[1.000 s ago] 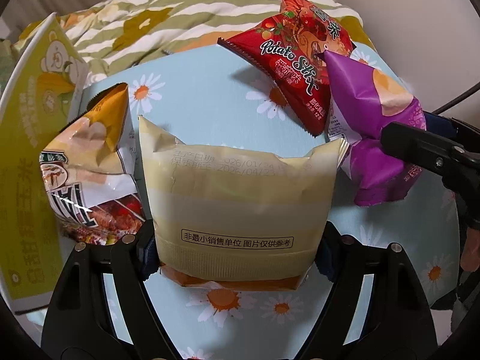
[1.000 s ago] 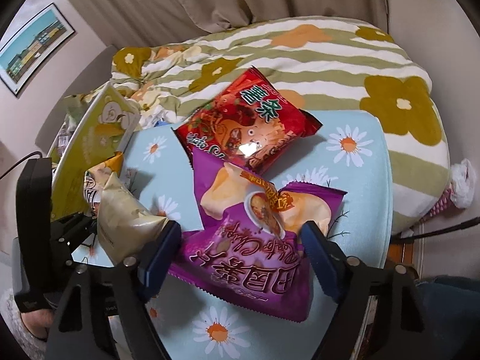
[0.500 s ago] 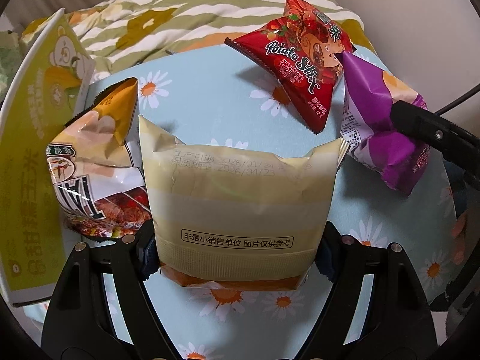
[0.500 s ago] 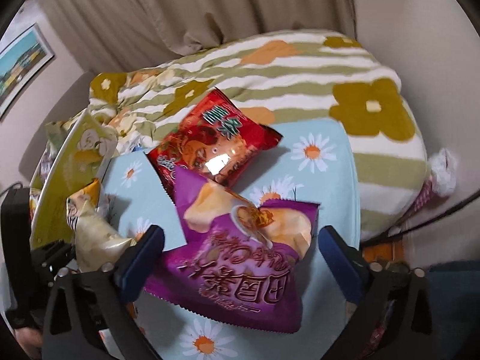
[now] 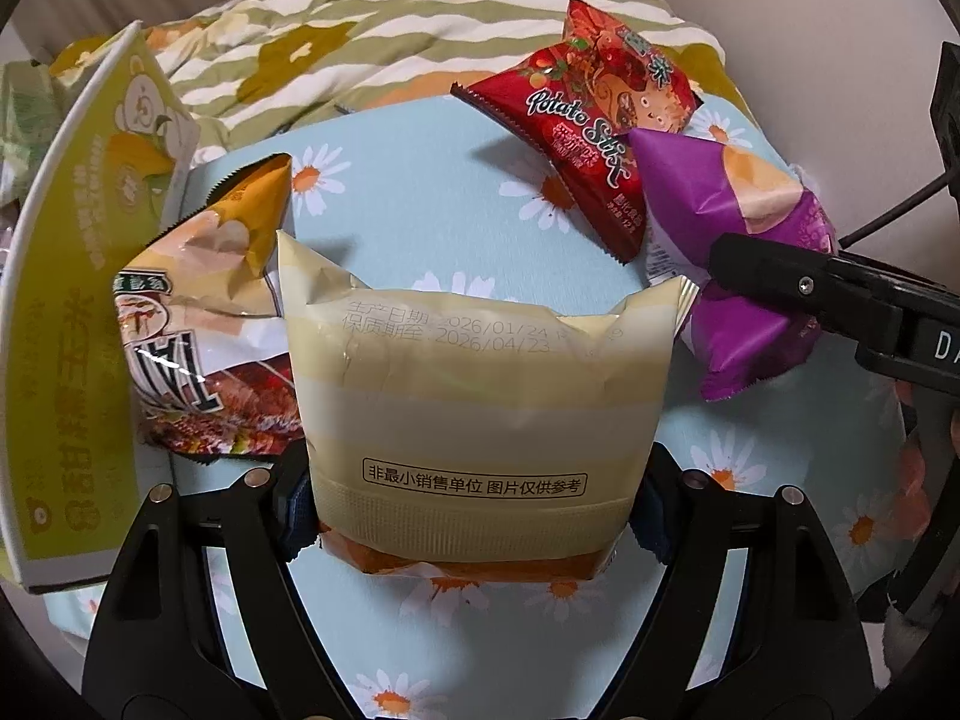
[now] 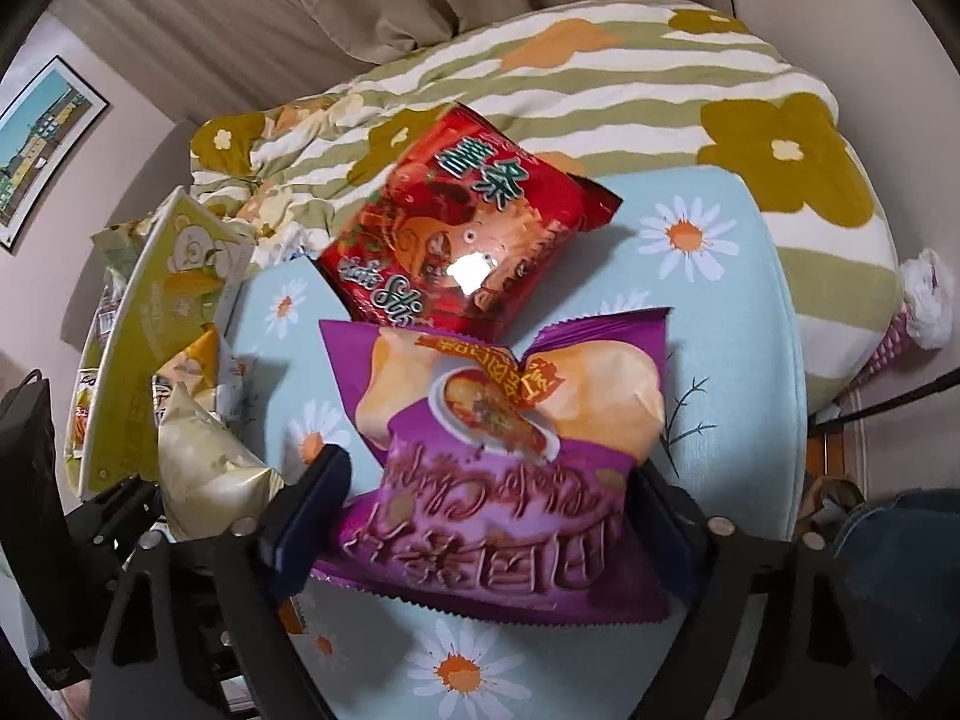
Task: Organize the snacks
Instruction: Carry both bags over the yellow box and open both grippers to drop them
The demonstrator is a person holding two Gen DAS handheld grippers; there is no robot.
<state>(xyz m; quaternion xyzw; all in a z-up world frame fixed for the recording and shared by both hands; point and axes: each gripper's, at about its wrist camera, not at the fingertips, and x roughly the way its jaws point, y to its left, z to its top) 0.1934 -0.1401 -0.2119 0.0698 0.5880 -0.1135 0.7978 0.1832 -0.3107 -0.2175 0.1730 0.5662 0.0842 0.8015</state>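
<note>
On a pale blue cloth (image 5: 420,192) printed with white daisies, several crinkled foil snack packets are lying close together, with a green-and-white striped quilt (image 6: 600,66) bunching up at the far side. Nearest in the left wrist view, the left gripper (image 5: 474,498) is clamping a puffy cream packet (image 5: 474,396) by its two side edges, the blue pads pressing in; the packet is showing matte banded film, a printed date line and a serrated bottom seal. Just left of it, a glossy orange-and-white bag (image 5: 204,336) is leaning against a tall yellow-green carton (image 5: 66,312) with a bear picture. At the far right, a shiny red potato stick bag (image 5: 600,138) is resting flat, its near corner overlapped by a purple chip bag (image 6: 510,480). Having just been closing, the right gripper (image 6: 486,522) is pinching that purple bag at its near half, both pads touching the sides and the film wrinkling between them. Its far zigzag seal is lying over the red bag's edge, and pale chip pictures are bulging on its smooth, reflective face.
</note>
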